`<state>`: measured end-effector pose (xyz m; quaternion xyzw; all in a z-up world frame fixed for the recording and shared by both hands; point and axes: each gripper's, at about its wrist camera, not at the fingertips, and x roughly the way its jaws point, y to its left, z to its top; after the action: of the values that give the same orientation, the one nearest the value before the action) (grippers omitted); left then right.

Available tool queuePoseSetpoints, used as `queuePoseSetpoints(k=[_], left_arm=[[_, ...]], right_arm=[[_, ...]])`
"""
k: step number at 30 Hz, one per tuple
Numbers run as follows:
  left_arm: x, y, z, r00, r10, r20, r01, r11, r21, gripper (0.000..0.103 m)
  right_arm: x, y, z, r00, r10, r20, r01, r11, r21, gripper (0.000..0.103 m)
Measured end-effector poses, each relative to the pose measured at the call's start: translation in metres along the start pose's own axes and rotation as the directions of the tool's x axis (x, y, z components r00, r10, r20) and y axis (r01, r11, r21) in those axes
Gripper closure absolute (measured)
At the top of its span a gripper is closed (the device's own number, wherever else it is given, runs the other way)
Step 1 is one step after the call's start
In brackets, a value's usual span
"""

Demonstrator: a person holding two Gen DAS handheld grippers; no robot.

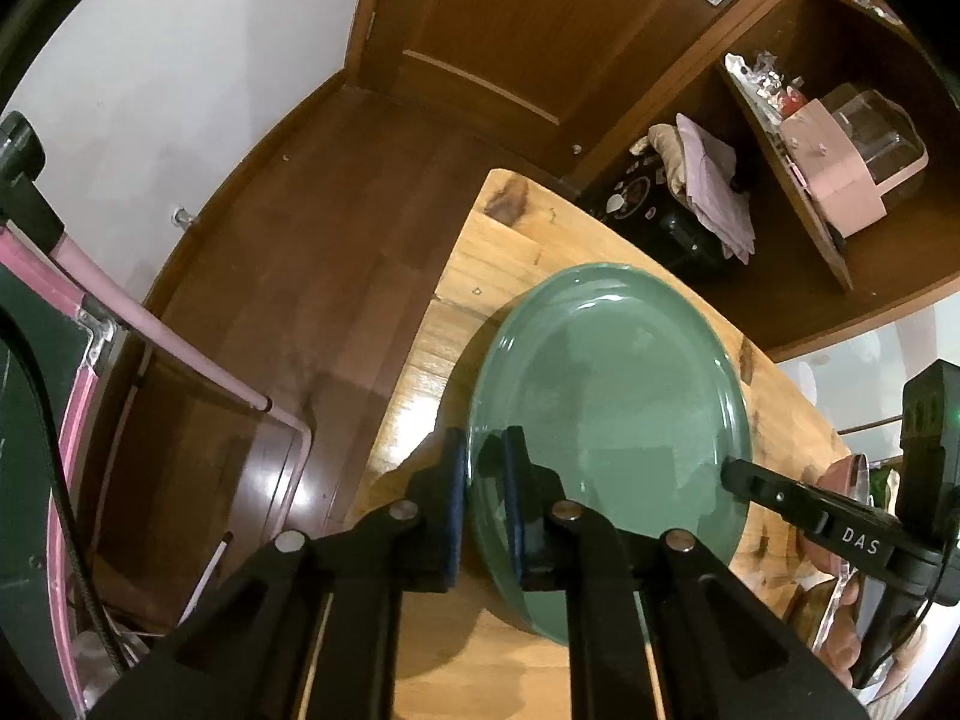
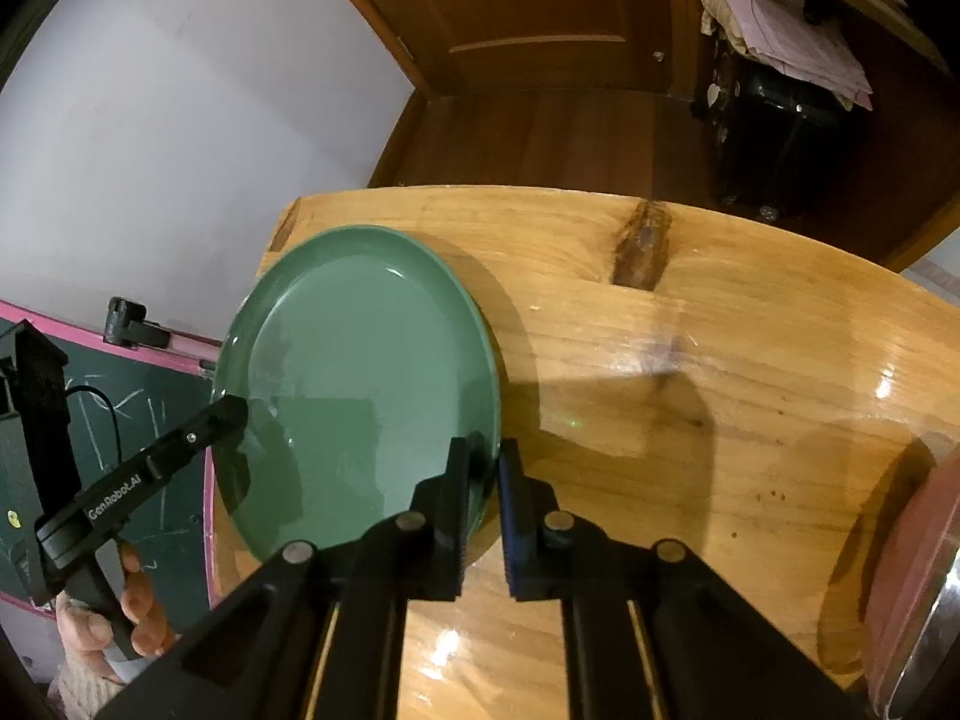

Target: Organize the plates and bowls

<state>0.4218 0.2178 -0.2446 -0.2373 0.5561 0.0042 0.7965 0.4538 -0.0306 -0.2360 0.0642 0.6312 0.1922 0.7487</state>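
Observation:
A green plate (image 1: 612, 408) (image 2: 360, 384) is at the left corner of the wooden table (image 1: 480, 276) (image 2: 720, 360). My left gripper (image 1: 486, 480) is shut on the plate's left rim, one blue pad outside the rim and one inside. From the opposite side, my right gripper (image 2: 483, 480) is shut on the right rim in the same way. Each gripper also shows in the other view: the right gripper (image 1: 729, 474) touches the plate's far edge, and the left gripper (image 2: 234, 414) sits on its left edge with a hand (image 2: 138, 606) below it. Whether the plate is lifted off the wood I cannot tell.
A reddish-brown dish with a metal rim (image 2: 918, 570) sits at the table's right edge. Behind the table stand a black pot (image 2: 774, 138) with folded cloth on it and a wooden shelf with a pink container (image 1: 840, 174). A pink-framed chalkboard (image 2: 150, 450) leans at the left.

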Motion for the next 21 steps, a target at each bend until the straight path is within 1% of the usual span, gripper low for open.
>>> queuePoseSetpoints(k=[3,6,10,16,21], left_arm=[[-0.01,-0.001,-0.001,1.0,-0.019,0.008,0.019,1.0,-0.017,0.095],[-0.026,-0.006,-0.005,0.999,-0.027,0.018,0.027,1.0,-0.006,0.095],[-0.047,-0.012,-0.015,0.999,-0.045,0.012,0.045,0.999,0.0,0.096],[-0.099,-0.034,-0.046,0.998,-0.065,0.014,0.064,0.997,0.043,0.096],[-0.152,-0.052,-0.082,0.996,-0.085,0.028,0.082,0.993,0.082,0.096]], right_arm=[[-0.01,0.001,-0.004,1.0,0.011,0.008,-0.011,1.0,0.0,0.095],[-0.025,0.005,-0.011,1.0,0.011,0.025,-0.011,1.0,-0.013,0.095],[-0.048,0.007,-0.025,0.999,0.02,0.039,-0.019,1.0,-0.018,0.095],[-0.092,0.009,-0.061,0.998,0.034,0.057,-0.033,0.999,-0.006,0.095],[-0.142,0.016,-0.105,0.995,0.035,0.097,-0.035,0.999,0.003,0.095]])
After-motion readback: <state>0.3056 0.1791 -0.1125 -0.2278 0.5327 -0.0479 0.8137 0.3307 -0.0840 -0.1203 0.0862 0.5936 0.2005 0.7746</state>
